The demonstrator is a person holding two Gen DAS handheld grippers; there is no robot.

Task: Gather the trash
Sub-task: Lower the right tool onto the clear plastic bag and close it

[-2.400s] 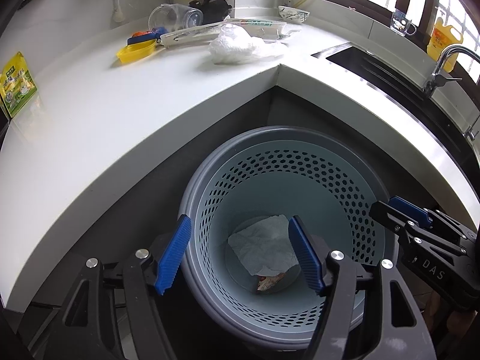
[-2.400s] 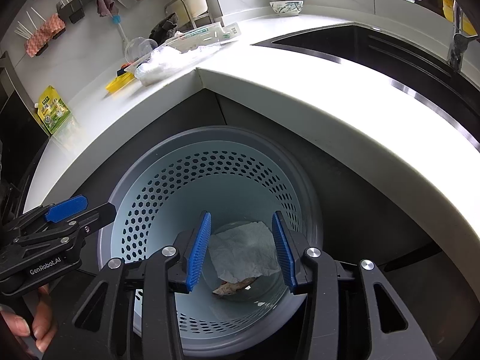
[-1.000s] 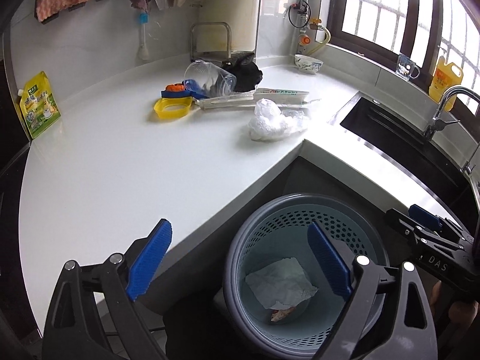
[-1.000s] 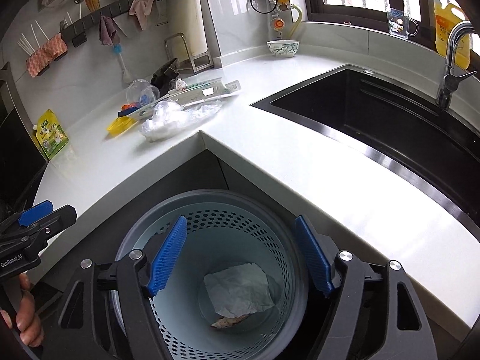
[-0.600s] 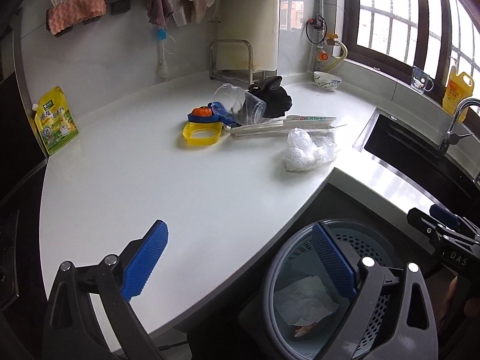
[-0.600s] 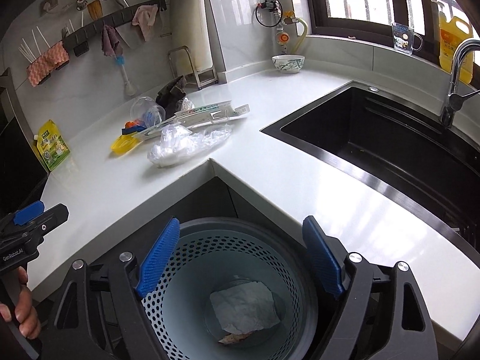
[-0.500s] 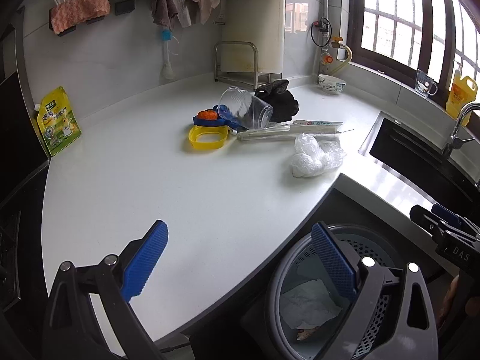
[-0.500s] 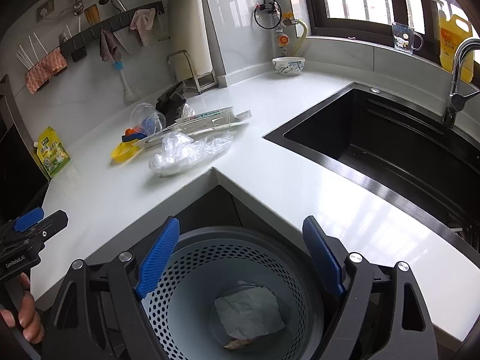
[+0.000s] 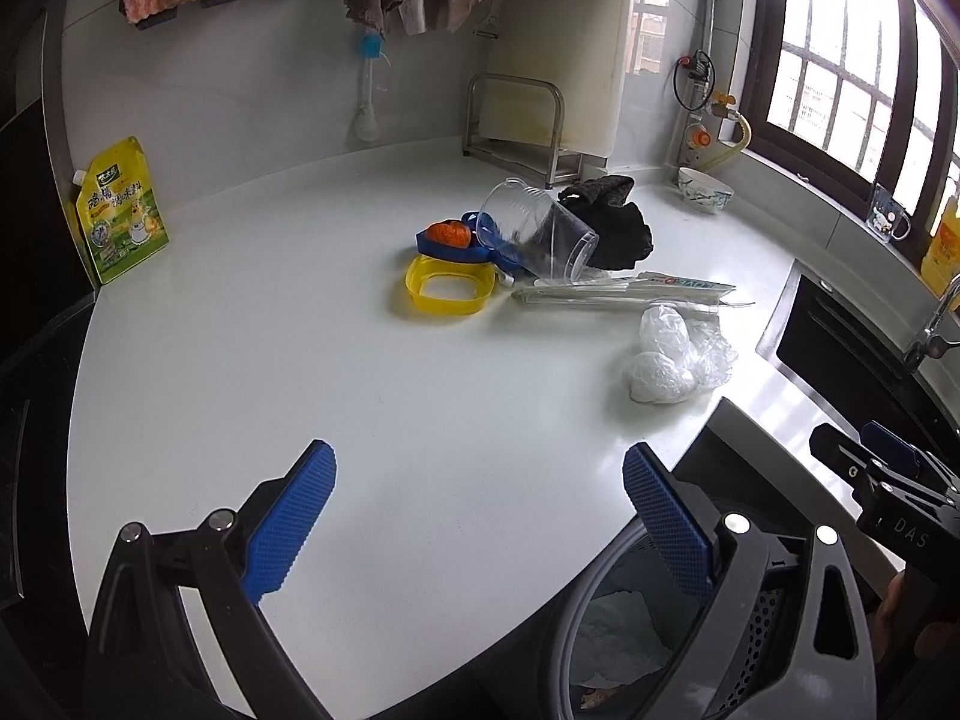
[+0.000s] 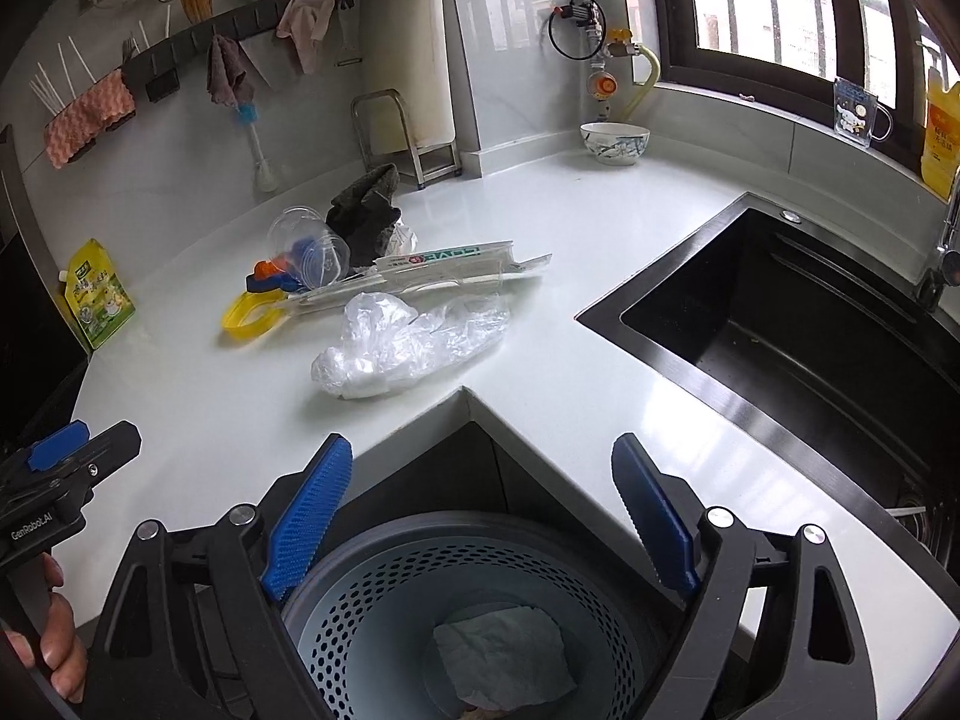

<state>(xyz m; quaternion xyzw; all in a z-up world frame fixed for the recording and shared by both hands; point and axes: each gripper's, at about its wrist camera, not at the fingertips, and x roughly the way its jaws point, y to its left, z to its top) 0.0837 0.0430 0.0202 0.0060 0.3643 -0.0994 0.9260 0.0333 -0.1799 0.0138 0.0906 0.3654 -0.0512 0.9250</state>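
Trash basket (image 10: 456, 606) now sits lower in both views, counter (image 9: 360, 396) nearer.

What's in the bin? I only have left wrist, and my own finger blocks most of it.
Observer: Right wrist looks straight in. A crumpled white paper lies on the floor of the bin, with a small brownish scrap poking out under its near edge.
Operator: Right jaws holding anything?
Observer: No. The right gripper hangs over the bin with its jaws opening, and there is nothing between them.
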